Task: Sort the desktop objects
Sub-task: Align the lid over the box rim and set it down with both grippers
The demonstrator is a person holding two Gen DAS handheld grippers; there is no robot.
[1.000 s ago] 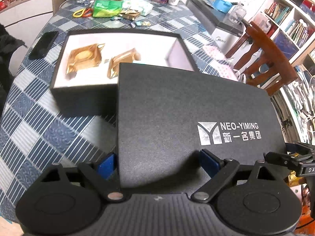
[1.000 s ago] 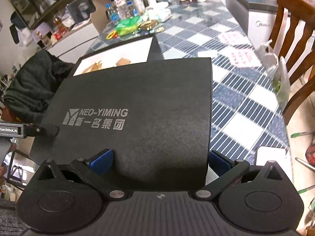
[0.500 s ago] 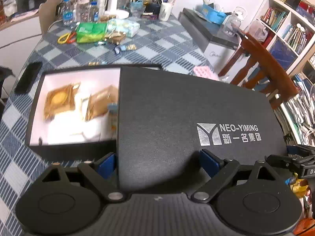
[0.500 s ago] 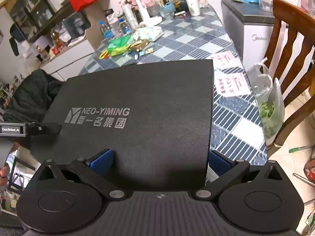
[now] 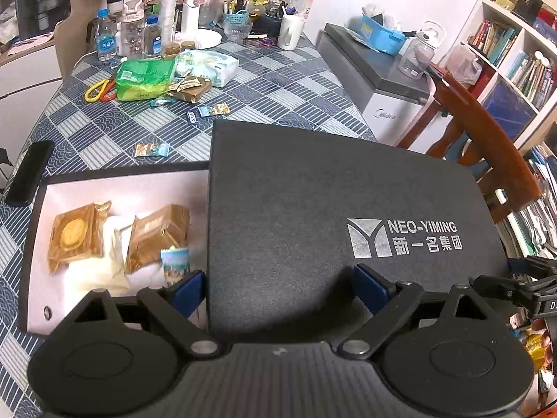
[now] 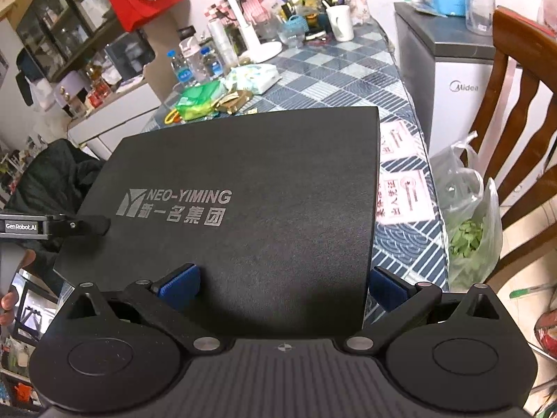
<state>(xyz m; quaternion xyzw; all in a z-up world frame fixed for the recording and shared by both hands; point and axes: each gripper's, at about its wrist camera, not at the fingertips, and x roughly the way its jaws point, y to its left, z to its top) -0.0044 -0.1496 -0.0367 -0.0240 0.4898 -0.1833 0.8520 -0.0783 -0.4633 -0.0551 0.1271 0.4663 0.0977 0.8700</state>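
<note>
Spanning both grippers' blue fingers: black lid.

I log: box lid, matt black with silver logo lettering. Open box, black walls, white lining. Two wrapped cakes, gold-brown foil. Surface, blue-and-white chequered cloth with wave and stripe motifs. Hand-held gripper pads, blue. Snack bag, green.

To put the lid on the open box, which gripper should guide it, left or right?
Probably left. The left gripper holds the lid at the edge next to the open box, and its camera sees inside. From the right gripper the lid hides the box.
</note>
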